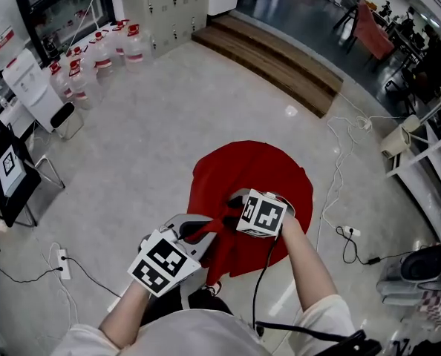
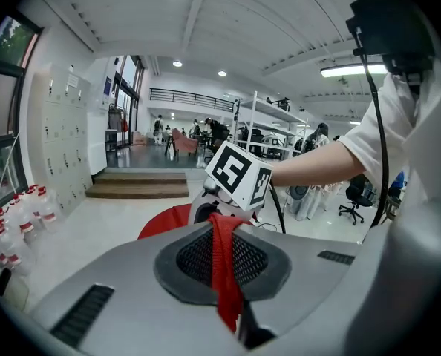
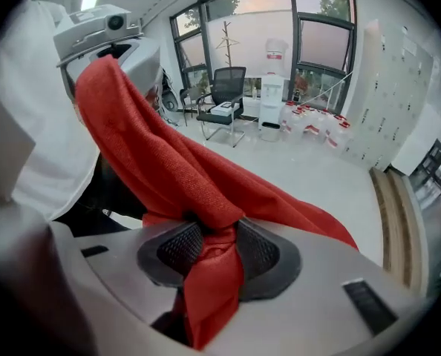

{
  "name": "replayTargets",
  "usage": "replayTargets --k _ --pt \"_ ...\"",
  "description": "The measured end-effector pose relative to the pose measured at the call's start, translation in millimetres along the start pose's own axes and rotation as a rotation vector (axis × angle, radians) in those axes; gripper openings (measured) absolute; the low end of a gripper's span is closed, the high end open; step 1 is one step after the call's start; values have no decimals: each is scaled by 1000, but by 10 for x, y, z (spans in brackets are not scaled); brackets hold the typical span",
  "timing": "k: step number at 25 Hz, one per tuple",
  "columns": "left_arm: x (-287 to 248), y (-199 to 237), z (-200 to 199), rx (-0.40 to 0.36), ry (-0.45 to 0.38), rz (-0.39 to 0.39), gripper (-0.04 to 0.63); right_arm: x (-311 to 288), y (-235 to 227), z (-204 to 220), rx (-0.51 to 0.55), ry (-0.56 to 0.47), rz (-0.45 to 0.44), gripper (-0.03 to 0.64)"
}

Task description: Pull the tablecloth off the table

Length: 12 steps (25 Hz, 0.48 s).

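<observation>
red tablecloth (image 1: 254, 170) lies draped in a round shape just in front of me, with its near edge lifted. my left gripper (image 2: 222, 265) is pinched tight on a thin fold of it. my right gripper (image 3: 211, 245) is clamped on a thicker bunch.

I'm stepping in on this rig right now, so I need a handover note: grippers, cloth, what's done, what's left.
Left gripper: jaws shut on a narrow fold of the red tablecloth.
Right gripper: jaws shut on a thicker bunch of the same cloth, close beside the left.
Cloth: gathered at both grippers, the rest spreading out below them. No table top shows.
Done: cloth gripped and bunched.
Left: I cannot tell whether it is fully off the table. Probably pull it clear.
</observation>
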State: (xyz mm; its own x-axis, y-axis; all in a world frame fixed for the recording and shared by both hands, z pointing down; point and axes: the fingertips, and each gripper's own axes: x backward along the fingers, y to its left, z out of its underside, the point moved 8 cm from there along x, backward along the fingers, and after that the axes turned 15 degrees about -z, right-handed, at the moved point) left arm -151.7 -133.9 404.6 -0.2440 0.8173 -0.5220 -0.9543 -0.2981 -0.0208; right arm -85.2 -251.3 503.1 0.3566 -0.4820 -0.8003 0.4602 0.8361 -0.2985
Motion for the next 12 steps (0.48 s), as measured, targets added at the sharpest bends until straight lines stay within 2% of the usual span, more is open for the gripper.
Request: replayTargets --k 4,6,9,12 --pt "10 33 48 -2 4 7 17 -44 122 22 16 -14 12 80" --pt "0 88 75 30 14 8 17 -37 177 70 -1 -32 43 53" --pt "-51 217 121 97 30 4 17 34 247 211 -83 -101 109 48" --pt "-150 318 158 127 45 -15 17 151 277 368 -192 -181 210 44"
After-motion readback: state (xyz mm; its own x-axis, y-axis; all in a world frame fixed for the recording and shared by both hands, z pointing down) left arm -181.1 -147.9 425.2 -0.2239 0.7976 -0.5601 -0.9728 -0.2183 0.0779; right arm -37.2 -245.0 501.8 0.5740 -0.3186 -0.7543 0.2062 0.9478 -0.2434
